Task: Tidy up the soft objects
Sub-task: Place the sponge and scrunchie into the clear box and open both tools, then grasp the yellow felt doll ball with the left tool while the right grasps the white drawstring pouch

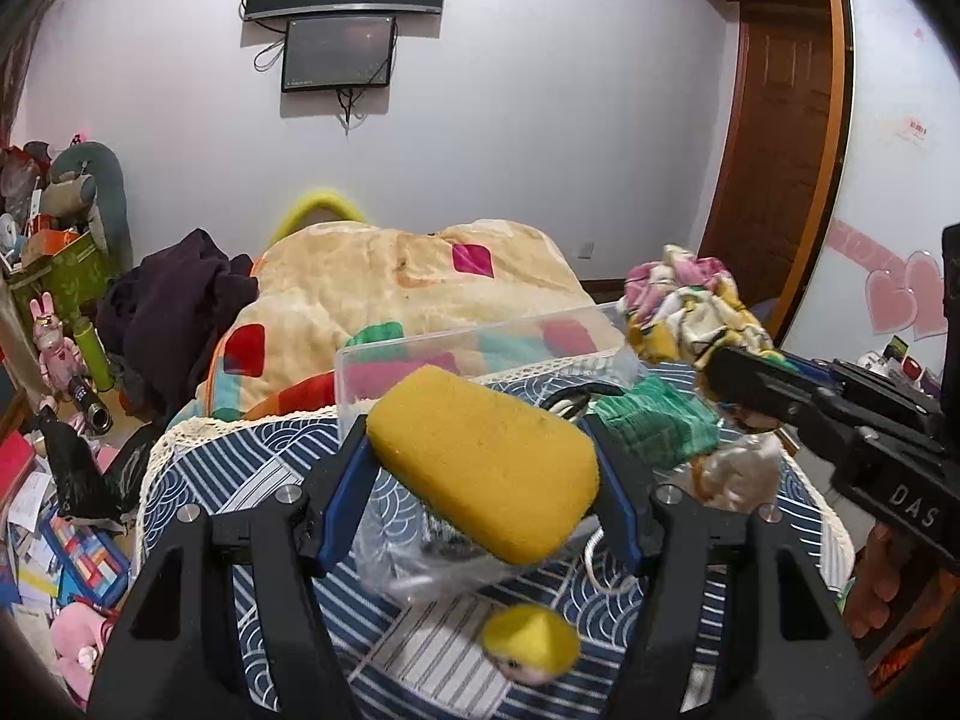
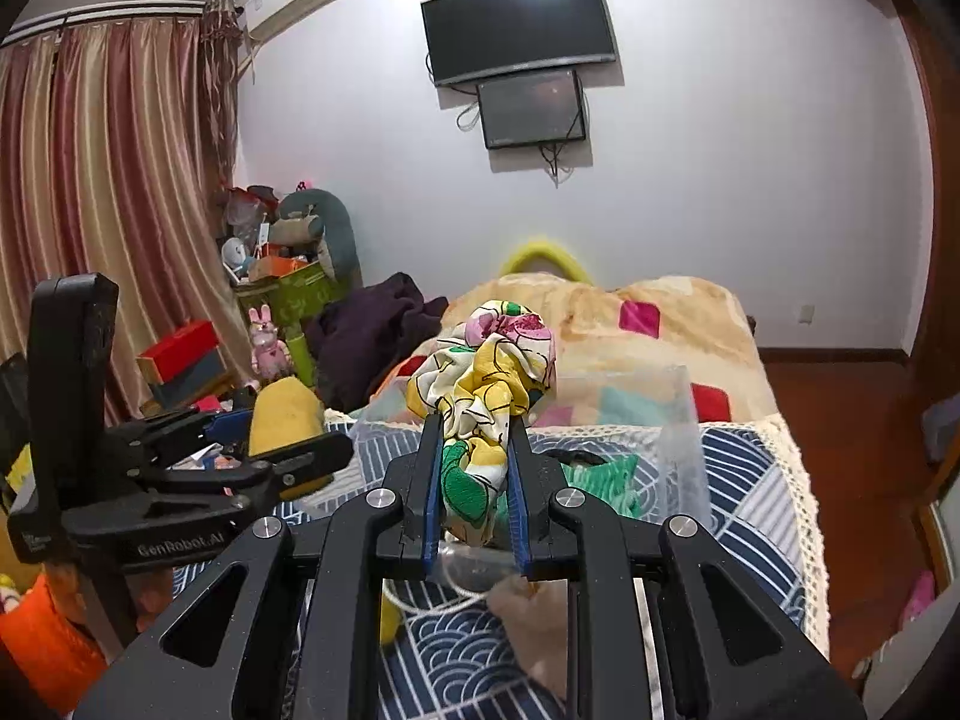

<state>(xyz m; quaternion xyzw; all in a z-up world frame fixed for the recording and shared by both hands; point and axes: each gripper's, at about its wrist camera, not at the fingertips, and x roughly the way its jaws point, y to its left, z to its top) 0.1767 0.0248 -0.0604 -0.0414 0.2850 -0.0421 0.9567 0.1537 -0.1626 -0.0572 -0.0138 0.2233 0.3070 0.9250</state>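
My left gripper is shut on a yellow sponge and holds it above the blue patterned cloth, just in front of a clear plastic box. My right gripper is shut on a crumpled floral cloth and holds it over the same clear box. The floral cloth also shows in the left wrist view, with the right gripper at the right. A green knitted cloth lies at the box. A small yellow plush toy lies on the cloth below my left gripper.
A beige quilt with coloured patches covers the bed beyond the box. A dark garment lies on its left. A crumpled clear bag and a pale soft item lie on the cloth. Toys and boxes clutter the floor left.
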